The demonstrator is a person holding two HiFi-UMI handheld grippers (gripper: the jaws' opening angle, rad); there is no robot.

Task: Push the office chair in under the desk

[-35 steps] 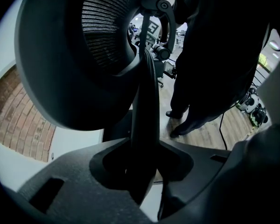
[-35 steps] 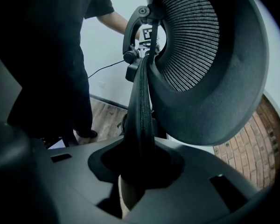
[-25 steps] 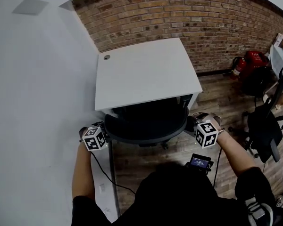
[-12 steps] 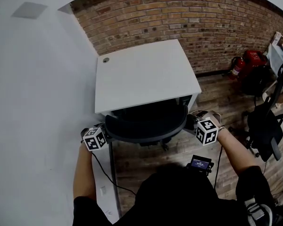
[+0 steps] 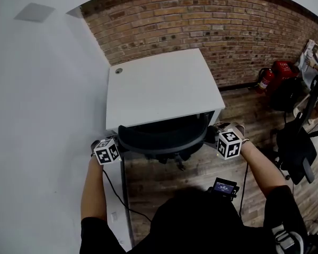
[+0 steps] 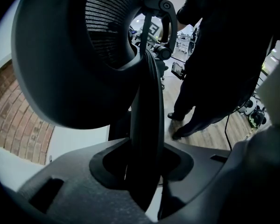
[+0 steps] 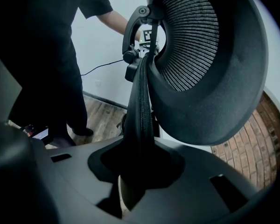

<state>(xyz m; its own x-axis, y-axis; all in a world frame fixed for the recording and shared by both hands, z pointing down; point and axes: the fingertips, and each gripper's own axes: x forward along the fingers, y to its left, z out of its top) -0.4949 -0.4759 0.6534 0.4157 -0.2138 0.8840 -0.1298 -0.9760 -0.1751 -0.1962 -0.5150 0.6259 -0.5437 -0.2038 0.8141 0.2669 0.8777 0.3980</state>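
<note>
The black office chair point(image 5: 163, 137) stands at the near edge of the white desk point(image 5: 159, 86), its seat hidden beneath the top and its curved backrest showing just in front. My left gripper point(image 5: 116, 146) is shut on the backrest's left rim point(image 6: 147, 125), which runs straight between the jaws in the left gripper view. My right gripper point(image 5: 214, 137) is shut on the right rim point(image 7: 140, 106) in the same way. The mesh back point(image 7: 191, 36) fills the upper part of both gripper views.
A brick wall point(image 5: 201, 15) backs the desk and a white wall point(image 5: 37, 115) runs along its left. A second black chair point(image 5: 297, 147), a red fire extinguisher point(image 5: 265, 78) and a red bag point(image 5: 286, 67) are at the right. A cable point(image 5: 119, 194) trails over the wooden floor.
Both grippers and the chair back have moved a little toward the desk; the backrest now sits closer under the desk's near edge. Both grips are unchanged.
</note>
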